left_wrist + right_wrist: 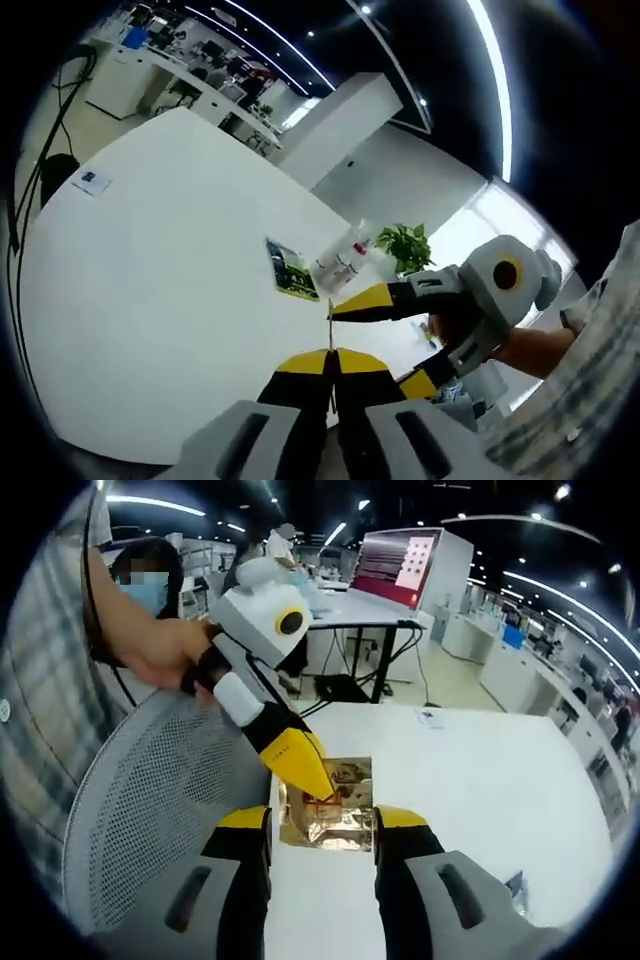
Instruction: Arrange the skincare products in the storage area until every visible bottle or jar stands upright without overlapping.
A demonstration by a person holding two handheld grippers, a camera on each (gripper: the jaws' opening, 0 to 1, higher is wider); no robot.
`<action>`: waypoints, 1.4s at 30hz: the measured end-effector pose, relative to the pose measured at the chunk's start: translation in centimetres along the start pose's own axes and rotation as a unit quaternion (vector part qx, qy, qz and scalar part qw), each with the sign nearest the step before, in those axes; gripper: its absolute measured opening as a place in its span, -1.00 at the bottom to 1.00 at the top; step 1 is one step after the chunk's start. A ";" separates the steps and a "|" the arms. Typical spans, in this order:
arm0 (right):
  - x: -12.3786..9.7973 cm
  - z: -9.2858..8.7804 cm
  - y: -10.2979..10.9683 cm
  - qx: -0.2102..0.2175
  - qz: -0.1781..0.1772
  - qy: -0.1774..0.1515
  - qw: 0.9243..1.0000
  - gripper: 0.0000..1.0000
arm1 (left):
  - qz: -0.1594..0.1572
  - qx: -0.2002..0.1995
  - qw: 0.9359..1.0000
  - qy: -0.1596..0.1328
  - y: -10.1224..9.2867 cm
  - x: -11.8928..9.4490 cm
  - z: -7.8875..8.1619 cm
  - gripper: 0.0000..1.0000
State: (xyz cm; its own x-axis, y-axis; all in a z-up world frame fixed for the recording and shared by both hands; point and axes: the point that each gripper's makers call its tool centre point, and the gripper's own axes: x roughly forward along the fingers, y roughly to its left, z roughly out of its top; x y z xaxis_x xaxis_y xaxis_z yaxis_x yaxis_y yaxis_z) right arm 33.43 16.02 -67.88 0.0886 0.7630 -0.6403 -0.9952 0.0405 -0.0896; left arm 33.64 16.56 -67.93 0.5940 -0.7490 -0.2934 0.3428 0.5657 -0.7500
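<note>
Yellow jaws of the right gripper (322, 818) stand apart around the gold packet (348, 830) that the left gripper (315, 788) pinches tight, so squeeze its edge slowly; the bottles (345, 258) wait far off on the white worktop (180, 250).

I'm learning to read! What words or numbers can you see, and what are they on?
No text can be read in these pictures.
Green card: print too small.
Bottles: labels blurred.
White tag: mark too small.
Red screen: rows too blurred.
Gold pouch: no text legible.
</note>
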 end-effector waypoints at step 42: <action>-7.1 2.4 2.2 0.457 0.147 -0.265 0.836 -1.00 | -0.202 0.011 0.979 0.028 -7.2 -0.7 -1.2 -0.75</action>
State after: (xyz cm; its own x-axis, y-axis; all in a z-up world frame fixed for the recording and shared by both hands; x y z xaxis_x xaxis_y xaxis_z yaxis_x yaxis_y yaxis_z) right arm 30.51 12.20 -61.72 0.0439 0.9956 -0.0828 -0.6091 0.0924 0.7877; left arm 29.89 12.57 -63.00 0.3653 -0.9308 -0.0088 0.5580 0.2265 -0.7983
